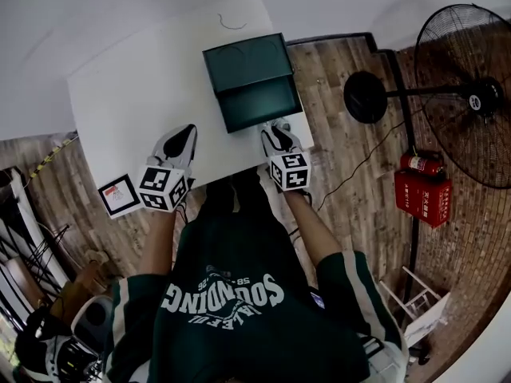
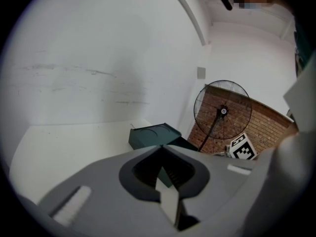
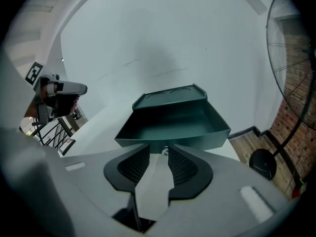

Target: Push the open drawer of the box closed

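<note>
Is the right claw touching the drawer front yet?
Cannot tell. In the right gripper view the right claw reaches the drawer front's lower edge; neither gap nor contact shows plainly.

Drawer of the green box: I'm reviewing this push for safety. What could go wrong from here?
1. The left gripper, jaws together, is off to the side over the table, so nothing braces the box. A push might slide it instead of closing the drawer.
2. The right gripper has its jaws apart, lined up on the small knob. The knob could slip between them, and the push might then skew the drawer.
</note>
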